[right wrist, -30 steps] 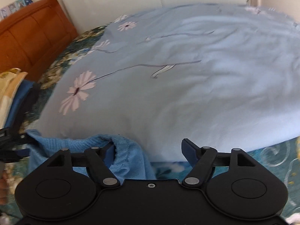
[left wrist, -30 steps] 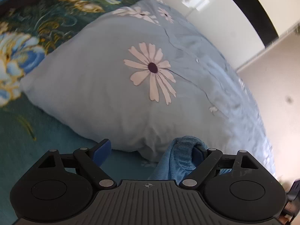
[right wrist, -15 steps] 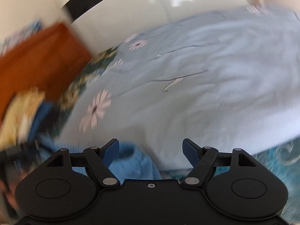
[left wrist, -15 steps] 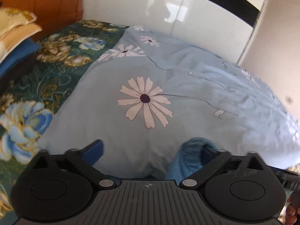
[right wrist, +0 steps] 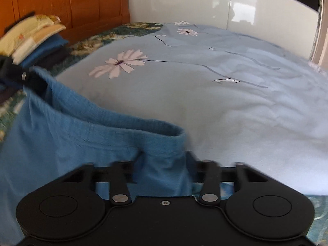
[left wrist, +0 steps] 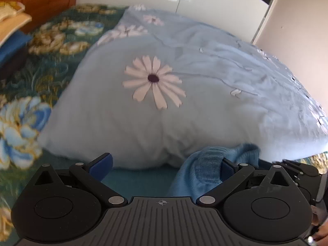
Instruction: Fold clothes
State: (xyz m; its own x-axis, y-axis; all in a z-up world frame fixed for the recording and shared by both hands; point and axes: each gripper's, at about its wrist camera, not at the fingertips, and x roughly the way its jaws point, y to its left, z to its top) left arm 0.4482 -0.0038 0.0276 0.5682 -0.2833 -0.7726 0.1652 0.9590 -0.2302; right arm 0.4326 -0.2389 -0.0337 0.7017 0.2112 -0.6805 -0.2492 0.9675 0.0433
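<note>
A blue knit garment is seen slung between two hand-held grippers at the near edge of a bed, its hemmed rim sagging just in front of a pale blue quilt w/ daisy print. The right gripper, jaws just closed in, is clamped on a bunched fold of the hem. The left gripper is spread to its widest; cloth is draped over its right finger only, the left pad left bare, so nothing is pinched there. The fabric is judged light, soft and floppy, prob. stretchy, w/ no stiffness to keep a crease; hold is best taken at the thick hem or at corners, not mid-panel. Underneath, a teal floral bedspread is laid, soft and uneven for folding on. A stack of folded clothes is kept by the wooden headboard; glossy white wardrobe doors are seen behind
</note>
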